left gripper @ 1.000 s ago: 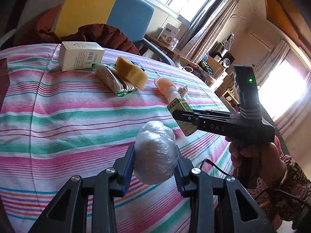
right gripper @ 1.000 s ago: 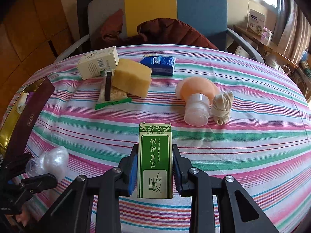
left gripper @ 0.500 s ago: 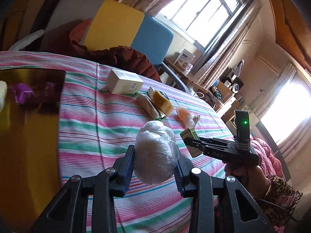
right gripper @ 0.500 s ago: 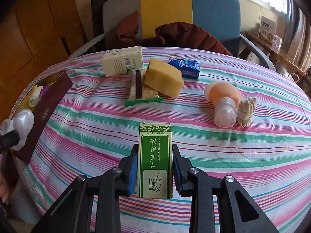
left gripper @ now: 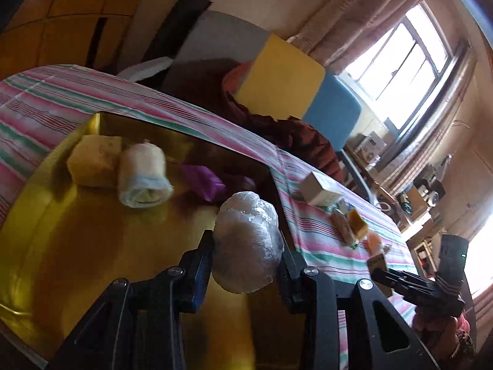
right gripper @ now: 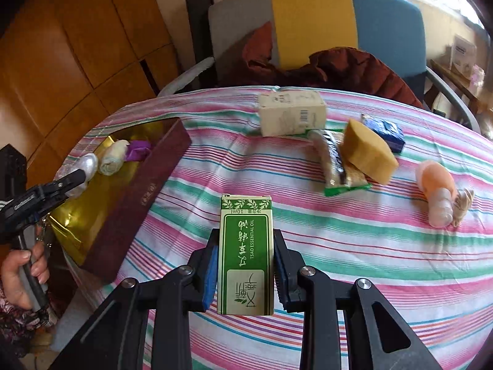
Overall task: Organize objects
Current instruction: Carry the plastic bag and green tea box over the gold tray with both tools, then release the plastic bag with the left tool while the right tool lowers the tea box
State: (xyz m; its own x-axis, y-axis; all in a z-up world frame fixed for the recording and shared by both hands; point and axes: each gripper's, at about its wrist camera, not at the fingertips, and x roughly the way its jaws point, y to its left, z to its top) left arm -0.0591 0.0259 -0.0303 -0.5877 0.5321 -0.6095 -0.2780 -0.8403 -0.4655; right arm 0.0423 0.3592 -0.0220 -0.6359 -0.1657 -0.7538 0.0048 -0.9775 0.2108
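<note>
Above the gold-lined box (left gripper: pixel 77 246) at the tabletop's edge, my left claw (left gripper: pixel 246 252) pinches a plastic-wrapped bundle (left gripper: pixel 246 240), its pads pressed into the crinkled film on both sides. Inside the box lie a yellow sponge (left gripper: pixel 92 166), a rolled white cloth (left gripper: pixel 144 175) and a purple wrapper (left gripper: pixel 203 182), all crowded toward the far end. My right claw (right gripper: pixel 246 265) clamps a green essential-oil carton (right gripper: pixel 246 252) upright above the striped cloth (right gripper: pixel 369 246), well apart from the box's maroon wall (right gripper: pixel 138 197).

Risks, as I judge them:
- The bundle is soft and slick; it bulges past the pads, so it may slip or tilt out if I swing it quickly.
- Let go from this height, it could roll on the smooth gold lining, or bounce against the rolled cloth and push it.
- The box overhangs the tabletop's edge in the right wrist view; a downward knock on its near end might tip it off.
- Both claws are heading for one box, so the right one could strike the left or the maroon wall.
- The carton is held only at its lower half and could pivot in the pads.
</note>
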